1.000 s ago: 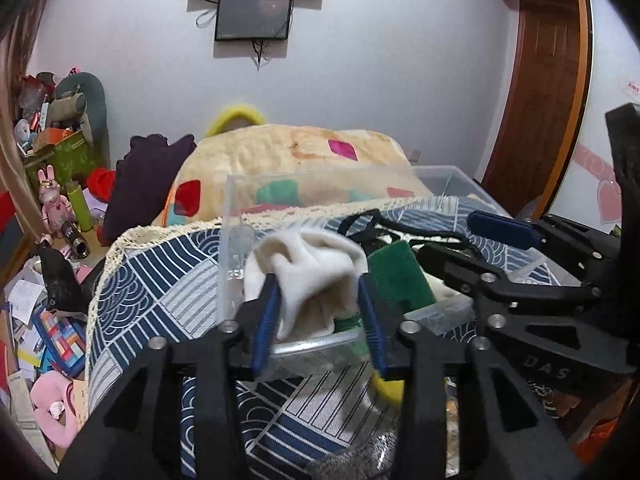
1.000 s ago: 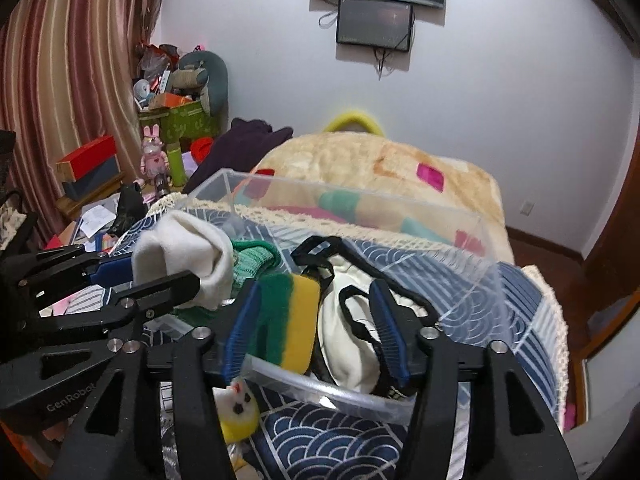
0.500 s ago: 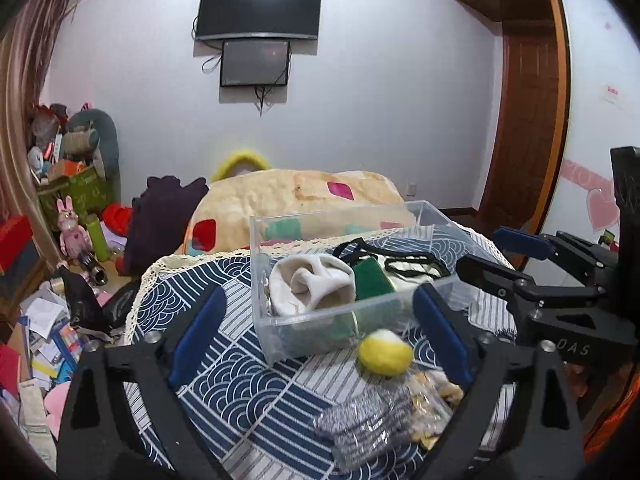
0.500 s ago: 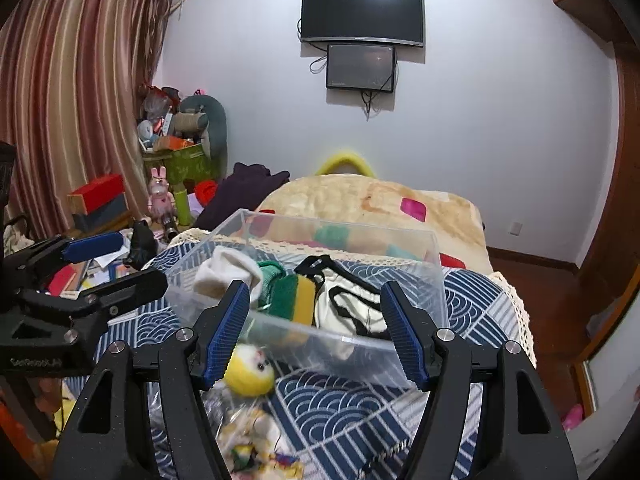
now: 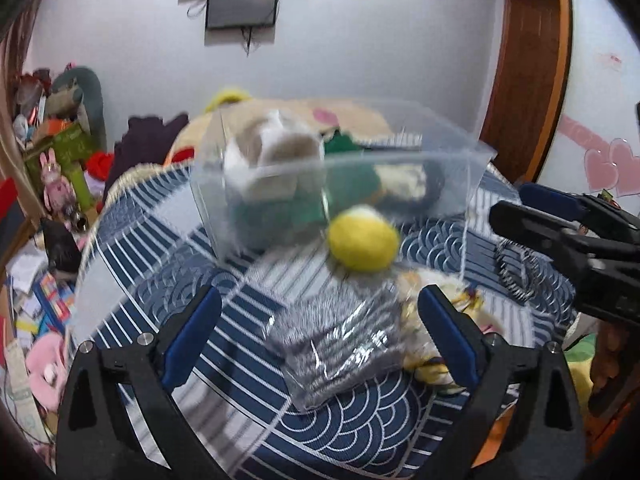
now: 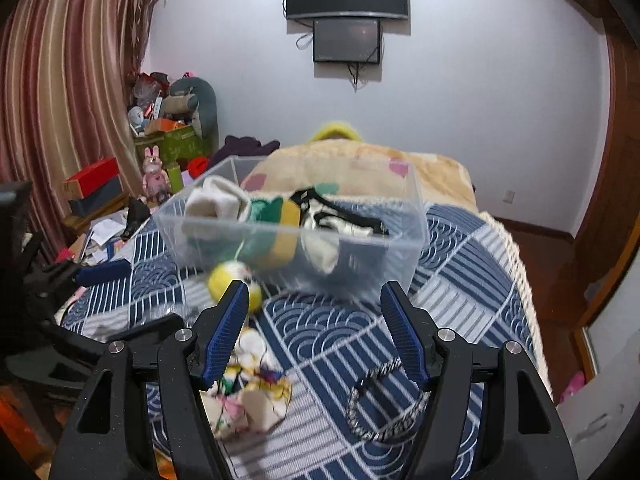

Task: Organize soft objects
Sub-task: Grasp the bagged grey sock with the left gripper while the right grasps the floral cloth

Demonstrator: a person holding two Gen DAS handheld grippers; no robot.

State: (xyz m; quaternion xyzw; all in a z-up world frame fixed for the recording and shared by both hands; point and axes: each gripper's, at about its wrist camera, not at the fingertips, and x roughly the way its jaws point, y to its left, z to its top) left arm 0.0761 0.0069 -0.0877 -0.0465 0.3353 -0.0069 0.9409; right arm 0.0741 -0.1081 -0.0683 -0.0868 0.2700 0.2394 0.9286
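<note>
A clear plastic bin stands on the blue patterned bedspread; it also shows in the left wrist view. It holds a cream sock, a green and yellow sponge and a white item with black straps. A yellow plush ball lies in front of the bin. A grey striped item in a clear bag lies between the jaws of my left gripper, which is open and empty. My right gripper is open and empty, with a striped band and a small floral pouch near it.
A beige quilt lies behind the bin. Toys, boxes and papers crowd the floor at the left. A wooden door is at the right. Screens hang on the far wall.
Both grippers have let go of what they put in the bin, opened wide and pulled back toward me. The left gripper now faces down at the bagged grey item.
</note>
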